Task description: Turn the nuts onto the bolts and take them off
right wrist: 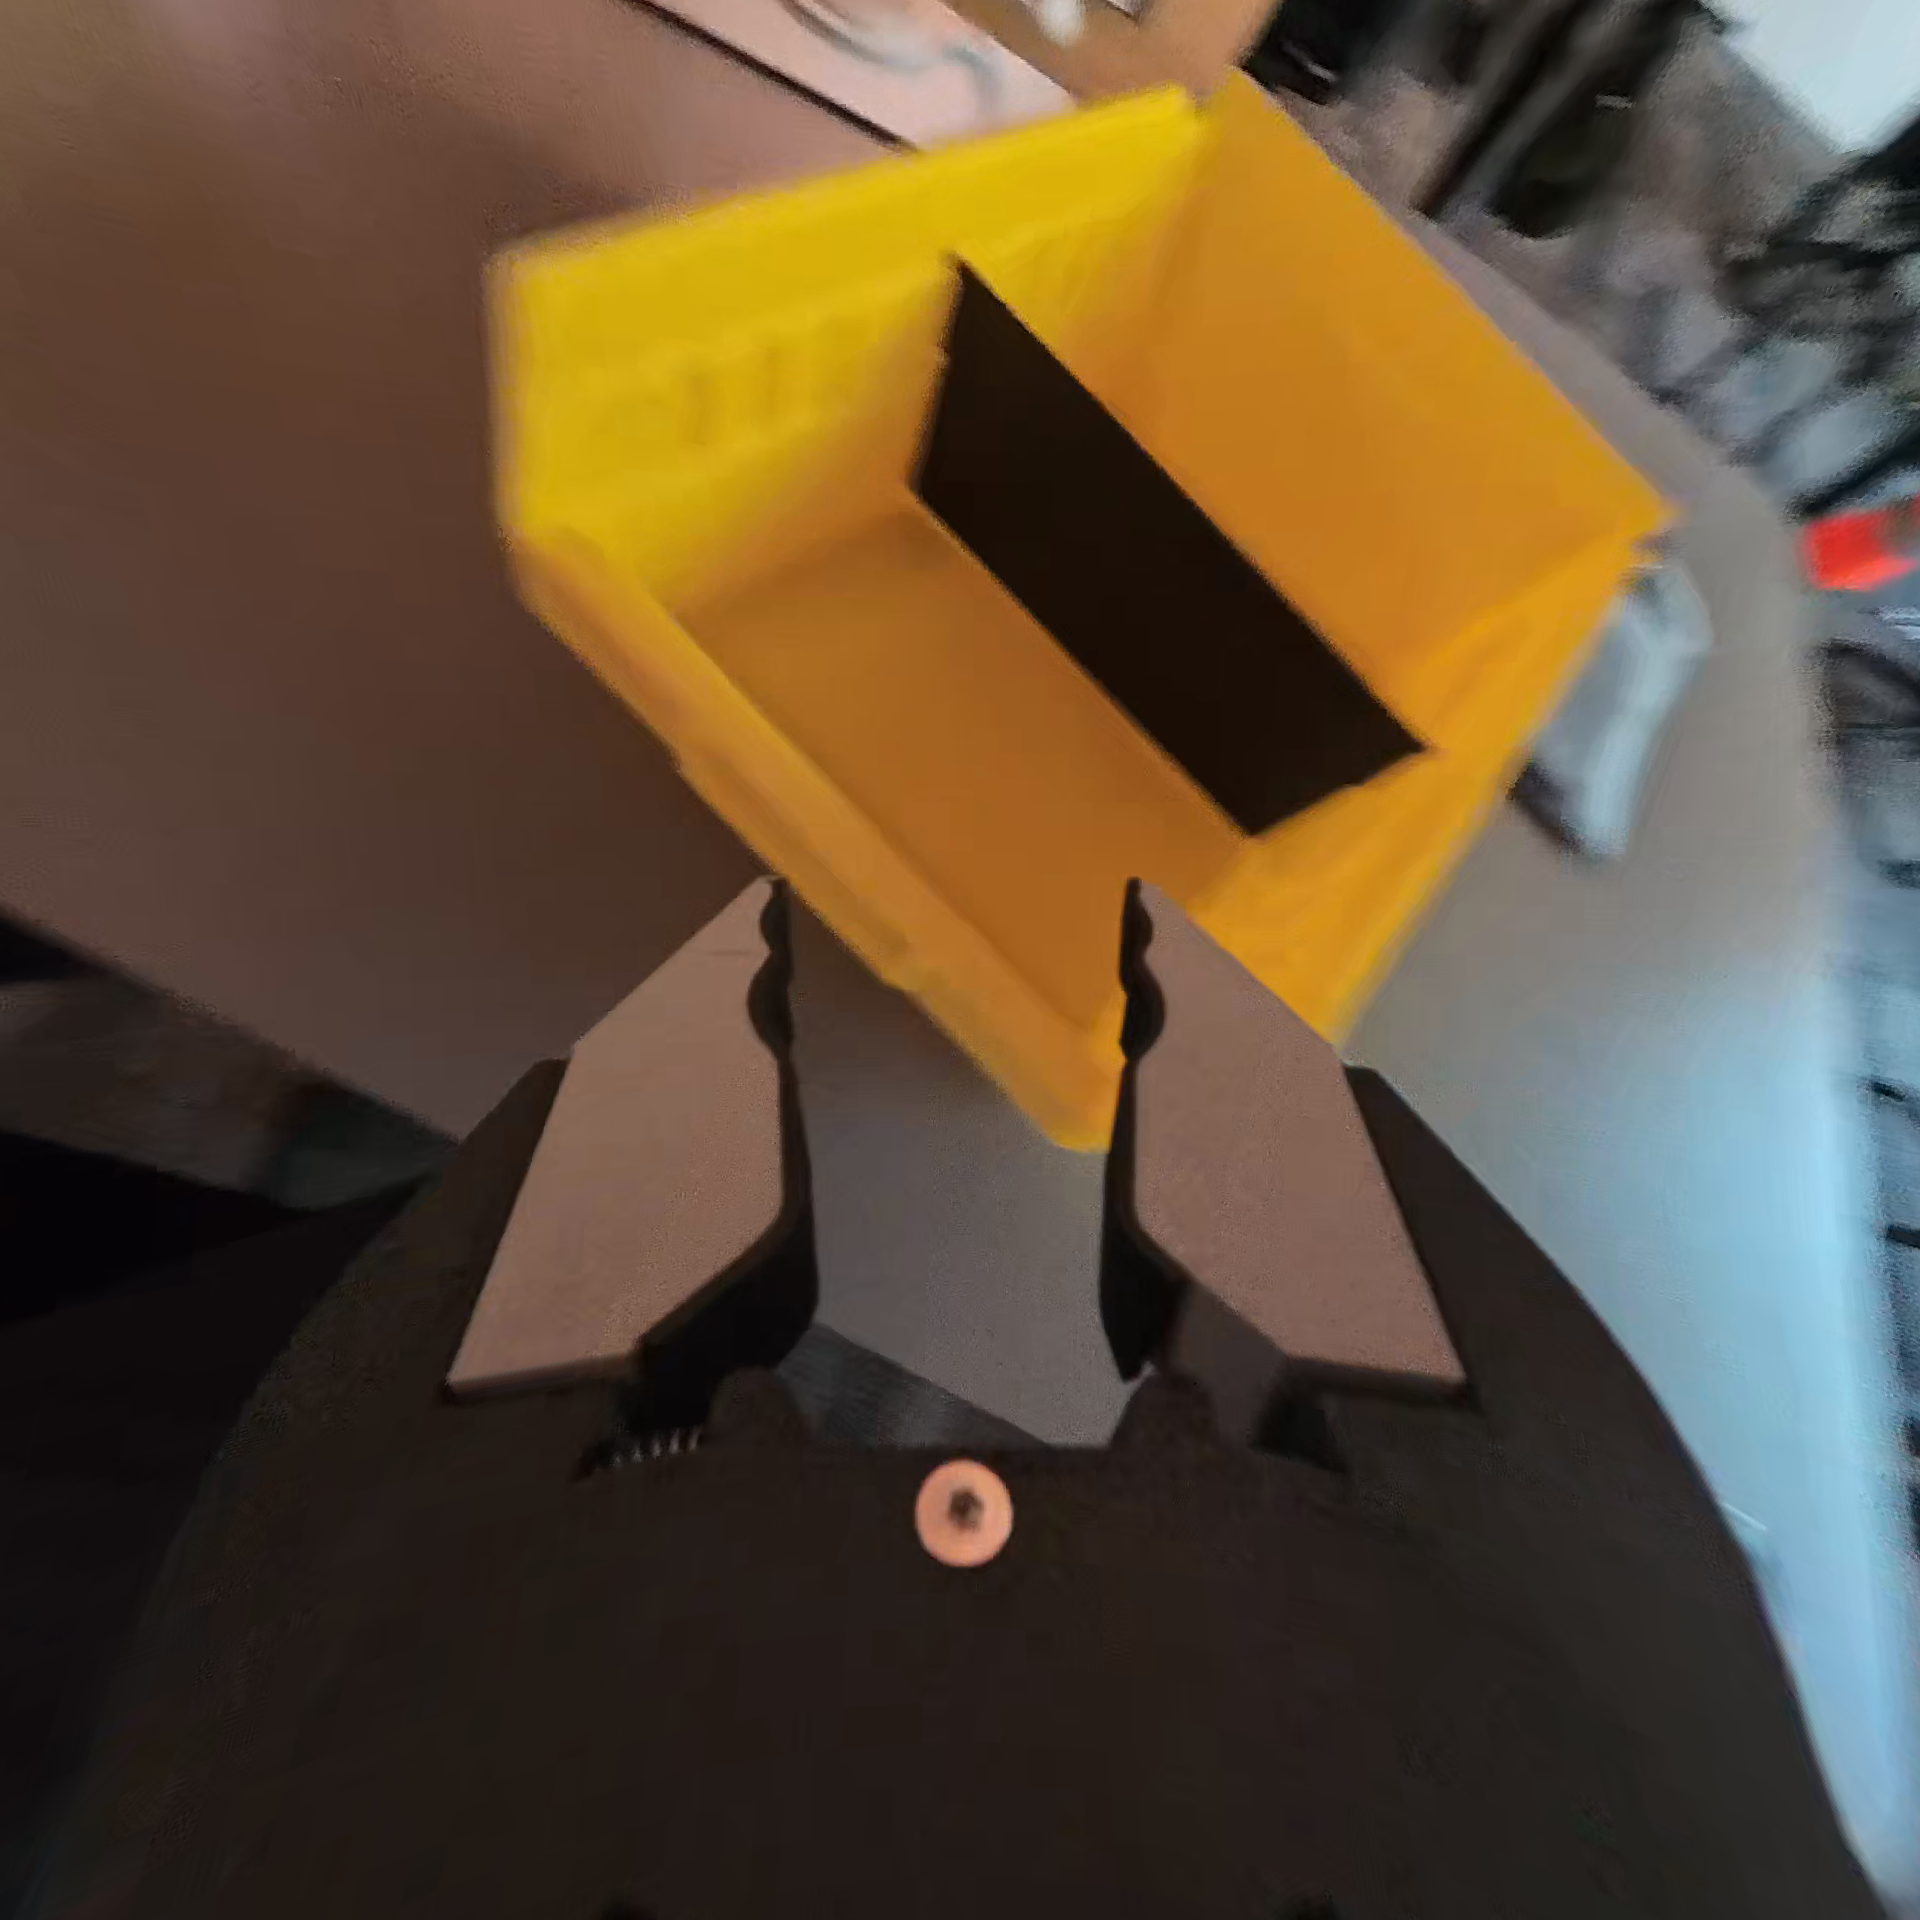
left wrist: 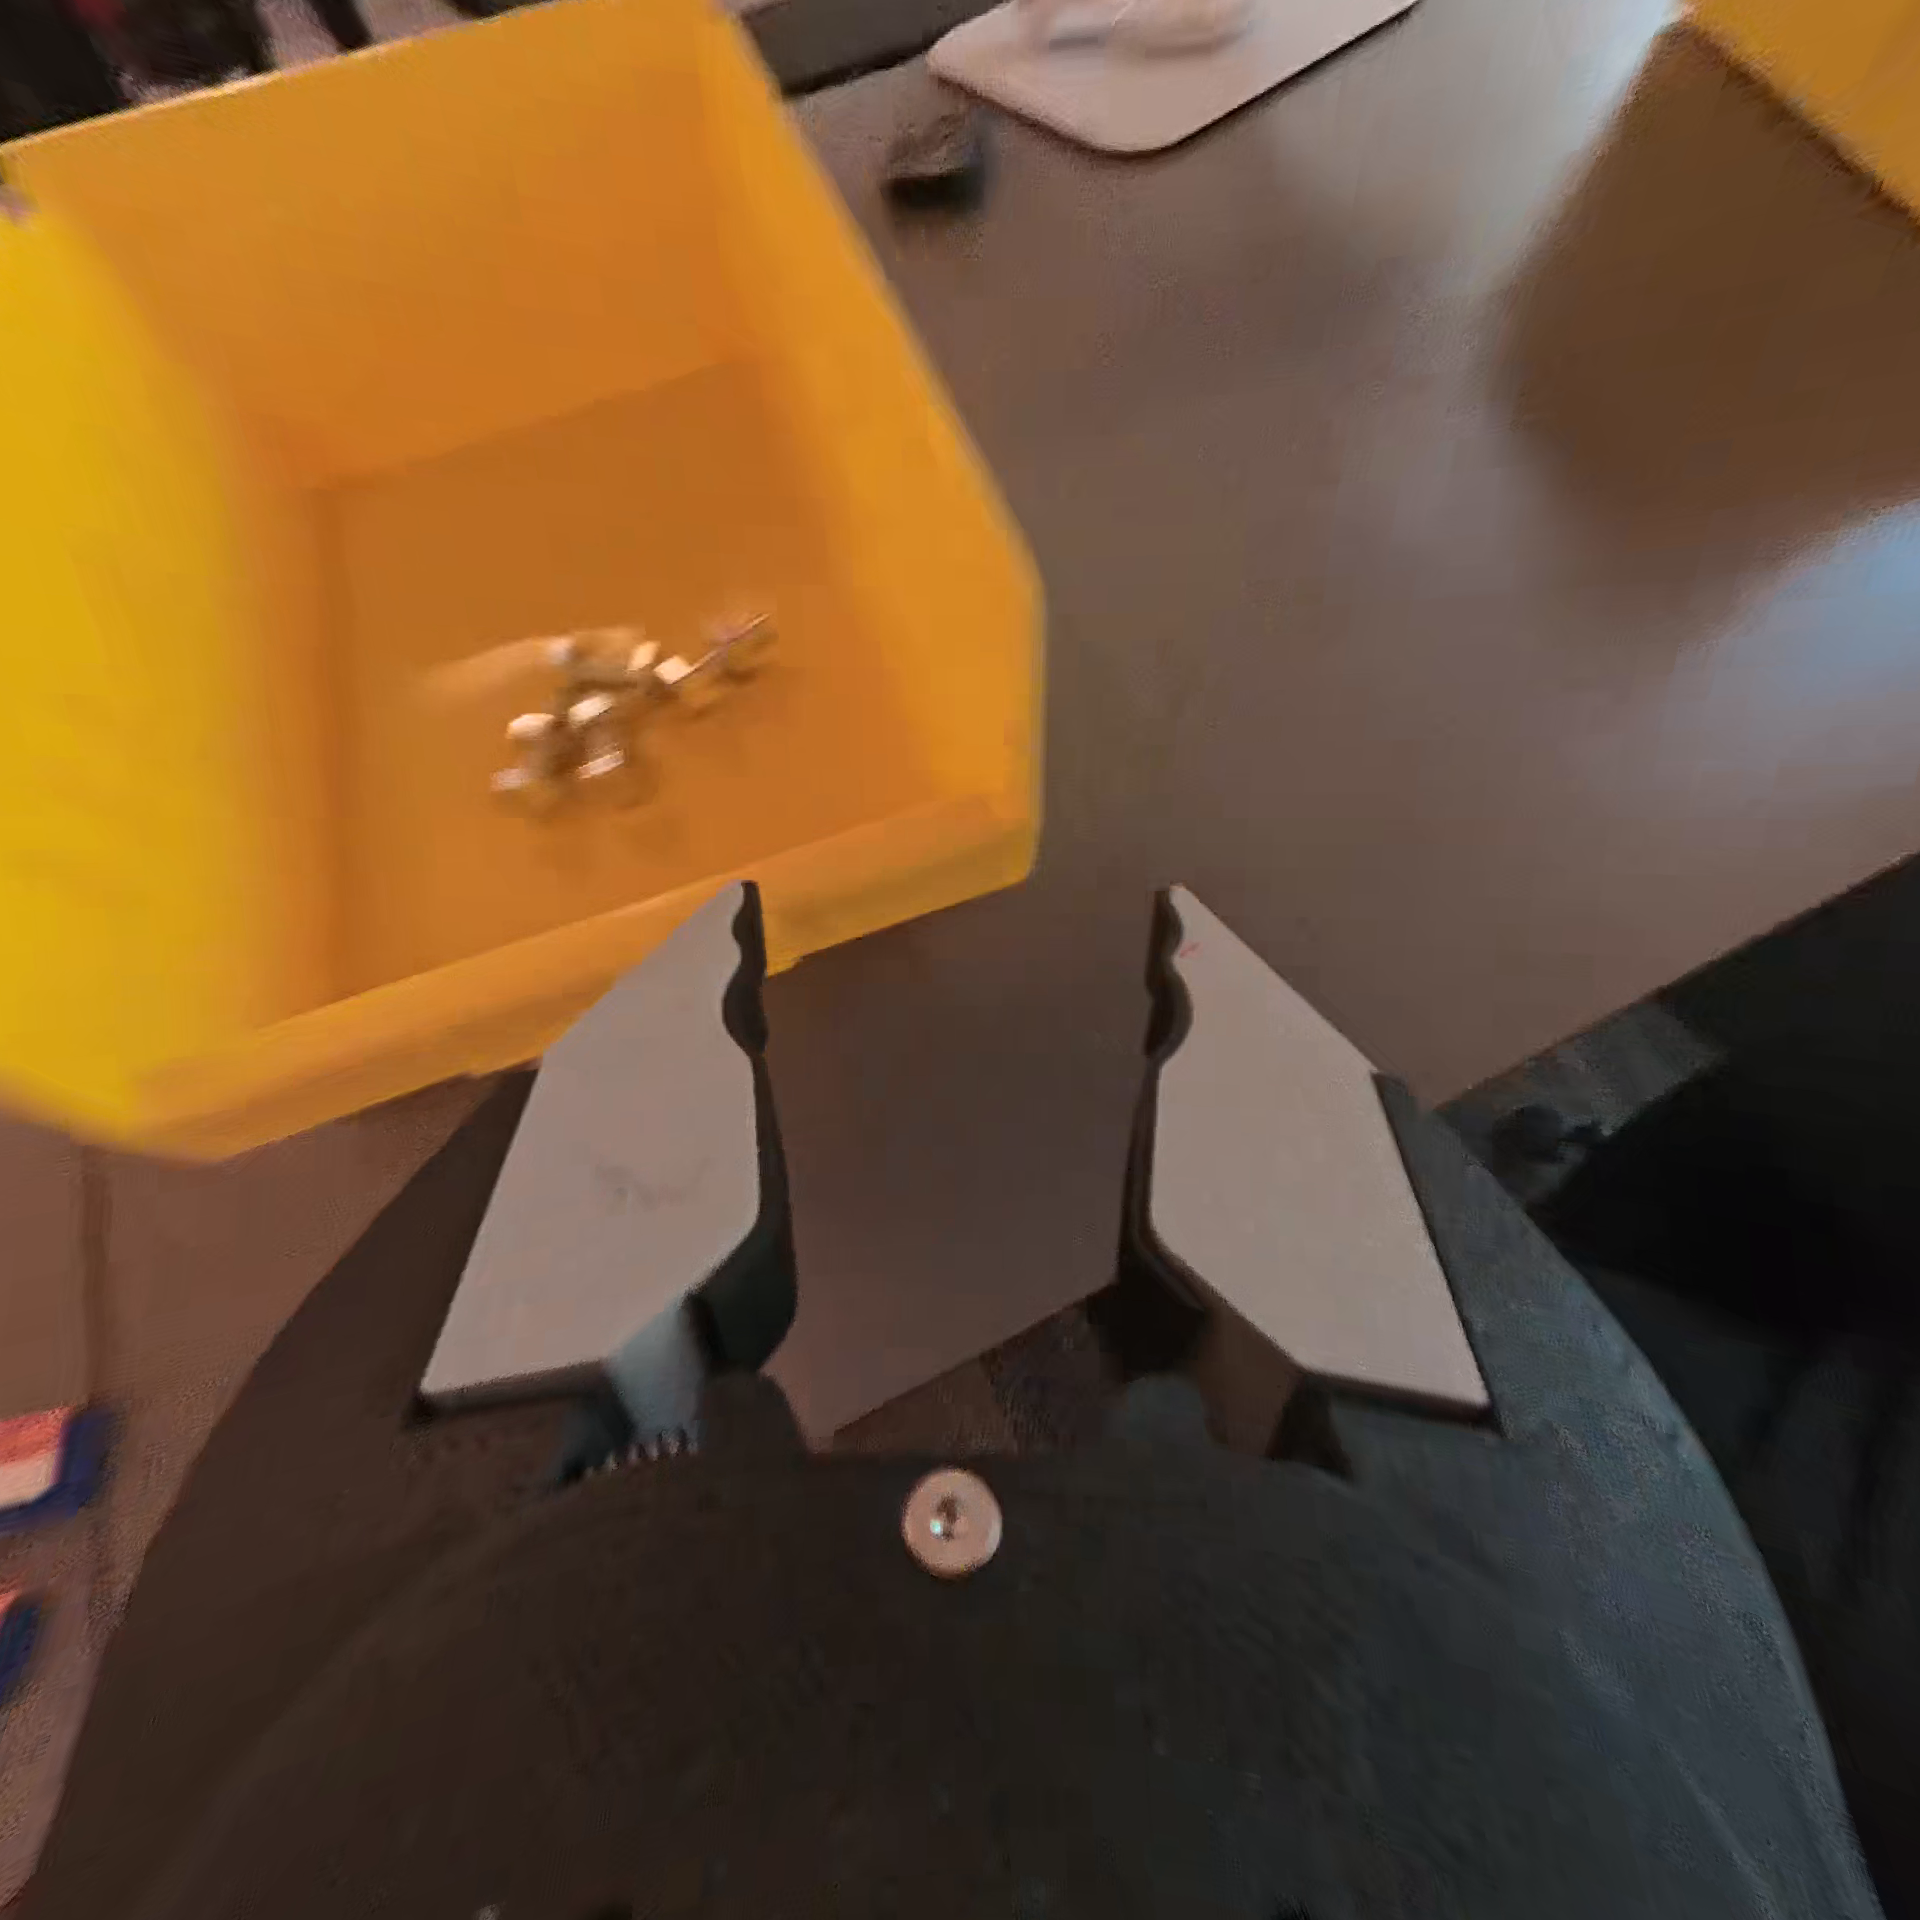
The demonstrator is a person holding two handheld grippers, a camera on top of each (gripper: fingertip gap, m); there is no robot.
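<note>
Dark brown wood-grain table under both views; clutter at the far edge is blurred, and so is most else, as both cameras seem to be swinging.

Left view: yellow bin fills the upper left of the frame, its low front lip nearest me. I take that low lip to be there for reaching in from the front. A small heap of nuts and bolts lies on the bin floor, silvery metal, smeared by blur; I cannot tell whether any nut is threaded on. Left gripper hangs above bare table just right of the bin's near corner, jaws spread wide, nothing between them. Pale mat lies at the top of the frame.

Right view: second bin, same yellow moulded plastic with a ribbed outer wall, sits centre-top. A black divider stands upright across it, flat and matte, splitting the inside in two. No hardware shows in either half, so I judge this the place for sorted pieces. Right gripper hovers at the bin's near corner, jaws apart and empty.

Fingers on both grippers are grey, flat-faced wedges with black scalloped inner edges, presumably shaped to seat small round or hex parts.
</note>
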